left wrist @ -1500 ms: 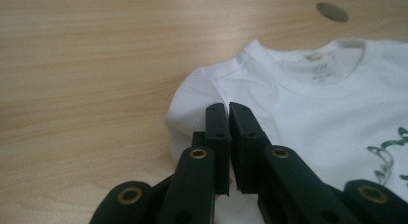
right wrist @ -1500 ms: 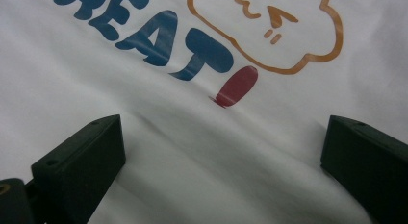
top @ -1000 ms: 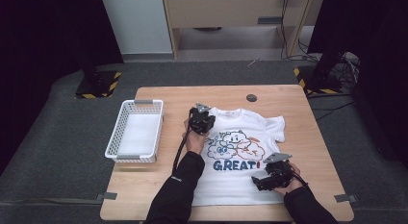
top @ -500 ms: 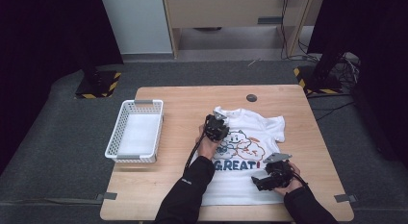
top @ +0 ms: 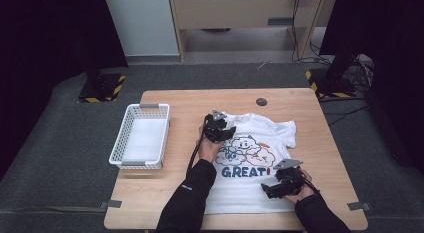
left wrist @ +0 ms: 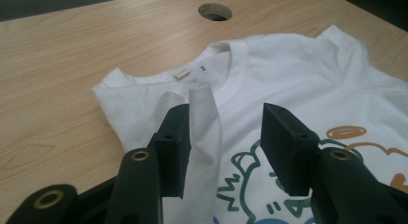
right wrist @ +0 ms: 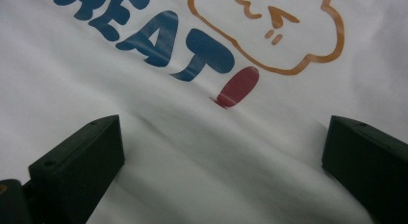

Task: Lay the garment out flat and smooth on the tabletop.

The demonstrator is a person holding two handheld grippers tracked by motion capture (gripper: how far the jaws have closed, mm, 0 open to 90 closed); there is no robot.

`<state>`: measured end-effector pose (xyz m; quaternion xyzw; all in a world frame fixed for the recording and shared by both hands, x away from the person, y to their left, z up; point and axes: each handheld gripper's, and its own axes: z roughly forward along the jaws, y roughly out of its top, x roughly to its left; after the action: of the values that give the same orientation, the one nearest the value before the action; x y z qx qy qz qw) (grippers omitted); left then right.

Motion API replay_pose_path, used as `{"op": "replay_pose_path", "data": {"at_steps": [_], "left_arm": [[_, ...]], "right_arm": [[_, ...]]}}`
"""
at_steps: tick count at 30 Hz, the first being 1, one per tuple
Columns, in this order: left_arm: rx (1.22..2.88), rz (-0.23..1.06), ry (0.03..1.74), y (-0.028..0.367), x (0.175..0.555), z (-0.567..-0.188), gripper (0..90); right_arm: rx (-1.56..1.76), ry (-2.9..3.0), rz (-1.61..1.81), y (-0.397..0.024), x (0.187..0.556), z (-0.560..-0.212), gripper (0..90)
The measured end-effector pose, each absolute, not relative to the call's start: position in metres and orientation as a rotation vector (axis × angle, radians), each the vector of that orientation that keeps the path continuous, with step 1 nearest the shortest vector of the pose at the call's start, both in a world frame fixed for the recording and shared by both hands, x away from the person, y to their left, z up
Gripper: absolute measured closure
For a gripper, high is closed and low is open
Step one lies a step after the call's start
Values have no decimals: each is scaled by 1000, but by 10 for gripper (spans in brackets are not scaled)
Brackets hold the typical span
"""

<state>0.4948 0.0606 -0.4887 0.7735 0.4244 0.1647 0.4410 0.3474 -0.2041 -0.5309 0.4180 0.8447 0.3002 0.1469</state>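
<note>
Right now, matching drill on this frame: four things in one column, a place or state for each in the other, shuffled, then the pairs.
Things:
1. white basket
2. T-shirt
3. left gripper
4. right gripper

Places or states:
A. jaws wide open over the shirt's lower part, near the printed word
B. lying flat on the table, print facing up
C. on the table to the left of the shirt
D. jaws just opened, a folded-over sleeve lying between them, near the collar

Pairs: 1-C, 2-B, 3-D, 4-A
</note>
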Motion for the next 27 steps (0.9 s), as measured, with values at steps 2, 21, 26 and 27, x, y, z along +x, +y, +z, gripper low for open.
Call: {"op": "replay_pose_path", "data": {"at_steps": [2, 21, 26, 27], "left_arm": [[1916, 404, 1059, 64, 496, -488, 537], [1916, 515, 1155, 89, 518, -493, 460], [1942, 514, 1171, 89, 524, -504, 457], [1945, 515, 1170, 88, 524, -506, 457]], "right_arm": [[1204, 2431, 864, -204, 347, -531, 8], [1202, 2432, 865, -204, 347, -531, 9], [1200, 2432, 867, -204, 347, -531, 9], [1200, 2432, 867, -204, 347, -531, 9]]}}
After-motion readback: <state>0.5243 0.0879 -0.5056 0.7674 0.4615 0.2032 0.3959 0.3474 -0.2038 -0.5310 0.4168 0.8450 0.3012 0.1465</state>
